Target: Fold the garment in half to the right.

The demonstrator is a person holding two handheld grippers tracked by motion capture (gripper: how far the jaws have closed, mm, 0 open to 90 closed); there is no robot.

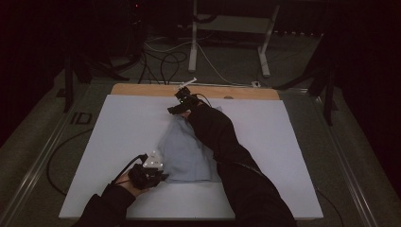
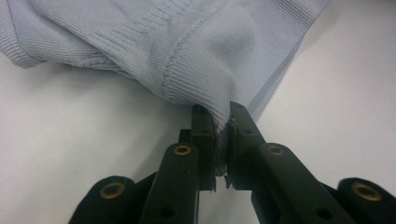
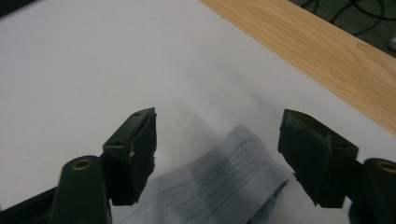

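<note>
Keep the left gripper (image 2: 222, 140) clenched on the near edge of the garment (image 1: 187, 151) so the knit stays anchored while you work the far end. The garment lies mid-surface (image 1: 118, 132), pale blue and partly folded, under your right forearm. Lower the right gripper (image 3: 217, 144) squarely over the ribbed end, which appears to be a cuff or hem, though the dim high view leaves this uncertain. That gripper stands wide open, its jaws straddling the ribbed end without touching it. Close only once both jaws bracket the fabric edge, not the bare surface.
</note>
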